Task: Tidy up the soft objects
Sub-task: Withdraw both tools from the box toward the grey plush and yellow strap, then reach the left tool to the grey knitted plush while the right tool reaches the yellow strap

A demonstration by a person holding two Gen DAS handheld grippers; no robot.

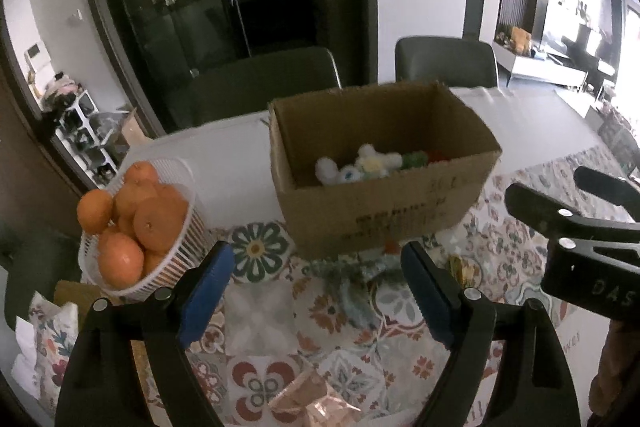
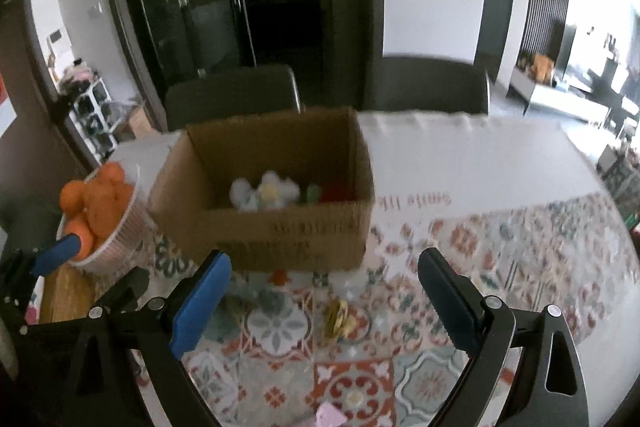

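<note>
An open cardboard box (image 1: 384,223) (image 2: 280,231) stands on the patterned tablecloth. Inside lie soft plush toys: white and pale yellow ones (image 1: 360,165) (image 2: 266,193), a green one (image 1: 414,159) and a red one (image 2: 336,191). A teal-grey soft object (image 1: 352,279) (image 2: 266,301) and a small orange piece (image 2: 279,275) lie on the cloth just in front of the box. A yellowish soft item (image 2: 339,317) (image 1: 464,269) lies to their right. My left gripper (image 1: 316,267) is open and empty, hovering before the box. My right gripper (image 2: 324,279) is open and empty beside it.
A white basket of oranges (image 1: 136,223) (image 2: 100,215) stands left of the box. A pink crinkly item (image 1: 316,403) lies at the near edge. Two dark chairs (image 1: 444,61) stand behind the table. The right gripper's body (image 1: 580,227) shows at right in the left wrist view.
</note>
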